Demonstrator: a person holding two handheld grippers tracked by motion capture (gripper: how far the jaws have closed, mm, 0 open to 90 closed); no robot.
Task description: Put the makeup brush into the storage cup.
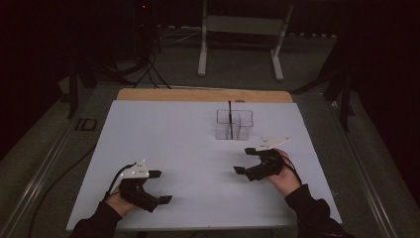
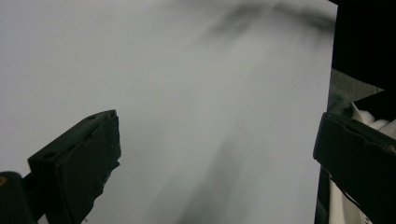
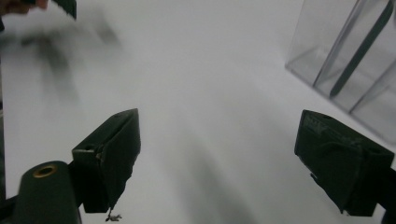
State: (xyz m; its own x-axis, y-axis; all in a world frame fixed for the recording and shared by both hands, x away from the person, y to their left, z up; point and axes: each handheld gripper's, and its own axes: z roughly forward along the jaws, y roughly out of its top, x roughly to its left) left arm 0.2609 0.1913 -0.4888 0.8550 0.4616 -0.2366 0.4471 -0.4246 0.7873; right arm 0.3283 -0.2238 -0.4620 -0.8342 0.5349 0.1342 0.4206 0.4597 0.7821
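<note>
A wooden table (image 1: 148, 94) carries a white sheet (image 1: 173, 144) over nearly its whole top; a clear divided container (image 1: 234, 124) stands on it, right of centre, toward the far edge.

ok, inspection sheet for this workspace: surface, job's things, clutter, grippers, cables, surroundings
Surface: white sheet over a wooden table, bare between the grippers.
Job's things: clear divided container at far centre-right, a thin dark stick standing in it.
Clutter: nothing seen.
Grippers: left gripper and right gripper both open, nothing held, low over the sheet.
Cables: one trails from each gripper; loose black cables on the floor at far left.
Surroundings: dark room, white metal stand beyond the table.
</note>
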